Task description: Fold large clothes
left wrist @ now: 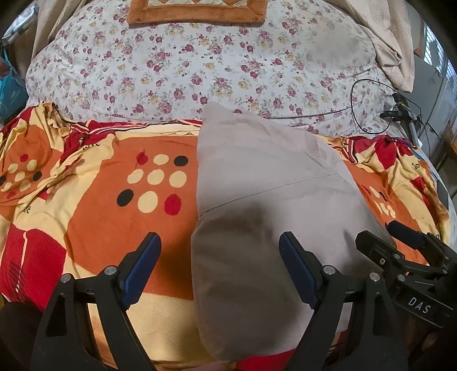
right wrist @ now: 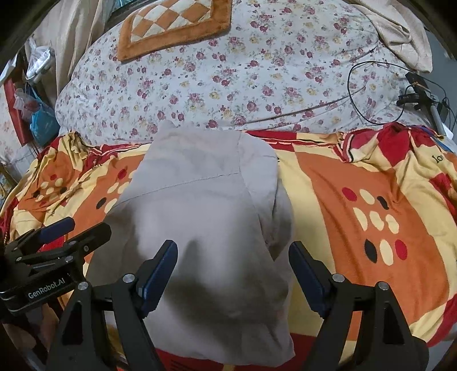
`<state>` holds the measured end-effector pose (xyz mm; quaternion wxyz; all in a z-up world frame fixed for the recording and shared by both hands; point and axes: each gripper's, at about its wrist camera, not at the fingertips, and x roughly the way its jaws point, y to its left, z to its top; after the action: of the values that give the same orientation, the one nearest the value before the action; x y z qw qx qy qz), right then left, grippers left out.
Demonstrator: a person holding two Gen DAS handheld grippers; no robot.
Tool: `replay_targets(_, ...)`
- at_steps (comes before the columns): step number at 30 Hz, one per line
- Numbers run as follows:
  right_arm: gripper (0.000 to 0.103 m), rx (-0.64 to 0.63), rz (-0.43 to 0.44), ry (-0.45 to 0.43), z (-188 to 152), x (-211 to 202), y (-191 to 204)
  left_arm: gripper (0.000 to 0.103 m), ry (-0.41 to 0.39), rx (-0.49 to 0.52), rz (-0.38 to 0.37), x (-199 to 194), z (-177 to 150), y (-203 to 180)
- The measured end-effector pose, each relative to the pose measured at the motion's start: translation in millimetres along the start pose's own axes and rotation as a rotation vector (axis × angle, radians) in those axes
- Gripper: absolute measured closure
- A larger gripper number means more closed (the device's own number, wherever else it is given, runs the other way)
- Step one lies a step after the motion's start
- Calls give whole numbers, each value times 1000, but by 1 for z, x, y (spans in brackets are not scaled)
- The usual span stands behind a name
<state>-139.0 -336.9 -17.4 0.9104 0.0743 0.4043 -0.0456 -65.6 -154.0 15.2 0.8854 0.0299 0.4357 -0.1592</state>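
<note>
A grey garment [left wrist: 265, 205] lies folded into a long narrow strip on the orange, red and cream blanket [left wrist: 108, 228]; it also shows in the right wrist view [right wrist: 205, 228]. My left gripper [left wrist: 220, 242] is open and empty, above the garment's left edge near its near end. My right gripper [right wrist: 232, 251] is open and empty, above the garment's right side. The right gripper shows at the right edge of the left wrist view [left wrist: 400, 239]; the left gripper shows at the left edge of the right wrist view [right wrist: 65, 228].
A floral quilt [left wrist: 200, 65] lies behind the blanket, with a brown checked cushion [left wrist: 197, 11] on it. A black cable and a small device [left wrist: 400, 114] lie at the right. Beige curtains [left wrist: 394, 42] hang at the back. Bags [right wrist: 37, 114] hang at the left.
</note>
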Motion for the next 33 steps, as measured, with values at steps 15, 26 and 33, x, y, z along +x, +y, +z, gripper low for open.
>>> replay_targets(15,21,0,10,18,-3,7,4,18,13,-2,1,4,-2,1)
replay_targets(26,21,-6,9,19,-3,9,6,18,24,-9,3,8,-1,4)
replay_targets(33,21,-5,9,20,-3,10,8,18,28,-3,5,9,-3,2)
